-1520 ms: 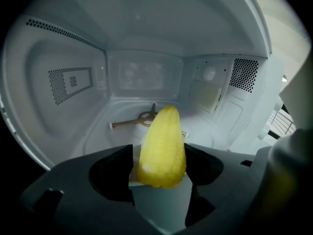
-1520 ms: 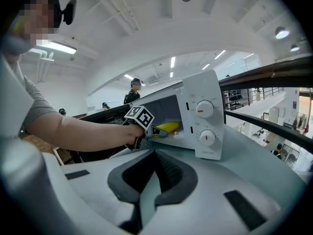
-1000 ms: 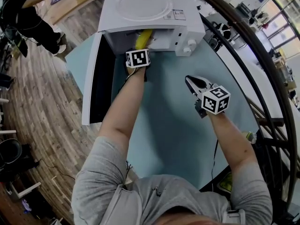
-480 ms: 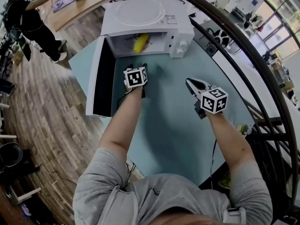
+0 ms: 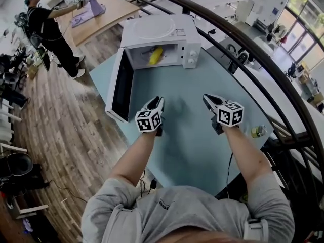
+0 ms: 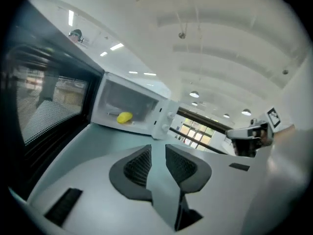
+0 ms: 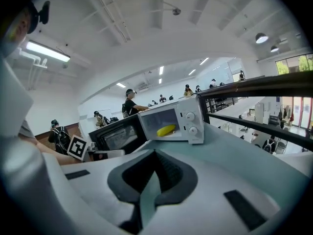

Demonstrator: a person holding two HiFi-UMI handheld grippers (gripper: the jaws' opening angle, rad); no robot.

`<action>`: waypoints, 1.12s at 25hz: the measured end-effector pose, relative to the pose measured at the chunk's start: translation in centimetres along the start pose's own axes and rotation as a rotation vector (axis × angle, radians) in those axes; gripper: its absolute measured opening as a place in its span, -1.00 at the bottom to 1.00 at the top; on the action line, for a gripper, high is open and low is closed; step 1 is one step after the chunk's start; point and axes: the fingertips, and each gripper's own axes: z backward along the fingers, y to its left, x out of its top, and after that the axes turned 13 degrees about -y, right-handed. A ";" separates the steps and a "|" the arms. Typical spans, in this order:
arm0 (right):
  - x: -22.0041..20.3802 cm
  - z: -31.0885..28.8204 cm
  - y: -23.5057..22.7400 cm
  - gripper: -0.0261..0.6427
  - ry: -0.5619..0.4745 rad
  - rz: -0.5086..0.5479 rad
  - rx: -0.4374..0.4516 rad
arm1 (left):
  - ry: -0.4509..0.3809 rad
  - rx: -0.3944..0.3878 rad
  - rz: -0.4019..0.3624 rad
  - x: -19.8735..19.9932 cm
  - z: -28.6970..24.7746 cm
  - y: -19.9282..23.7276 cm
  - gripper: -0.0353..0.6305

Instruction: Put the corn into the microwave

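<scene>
With the corn point(image 5: 155, 55) inside the microwave point(image 5: 158, 30) at 12 o'clock, your left hand-held gripper point(image 5: 160, 100), jaws just narrowed on nothing, and your pressed-together right hand-held gripper point(image 5: 205, 97) hang clear.

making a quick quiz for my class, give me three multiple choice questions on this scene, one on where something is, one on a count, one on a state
1. Where is the corn? A on the table; B inside the microwave; C on the floor
2. How many knobs are on the microwave front? A one; B two; C four
3. How is the microwave's door? A swung open; B shut; C taken off

Answers: 1 B, the yellow cob lies in the cavity. 2 B, two round knobs sit one above the other on the right panel. 3 A, in the head view the door stands out toward the left.
</scene>
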 end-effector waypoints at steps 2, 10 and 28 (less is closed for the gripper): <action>-0.1 1.8 1.0 -0.87 -0.008 -0.006 0.009 | -0.036 -0.070 0.010 0.4 3.1 -2.4 -0.64; -0.1 10.3 4.3 -0.87 -0.023 -0.004 0.047 | -0.052 -0.189 0.029 -0.4 13.6 -10.5 -0.84; 0.0 36.7 14.1 -0.87 -0.027 0.087 0.072 | -0.129 -0.177 -0.052 -0.6 35.6 -27.2 -0.84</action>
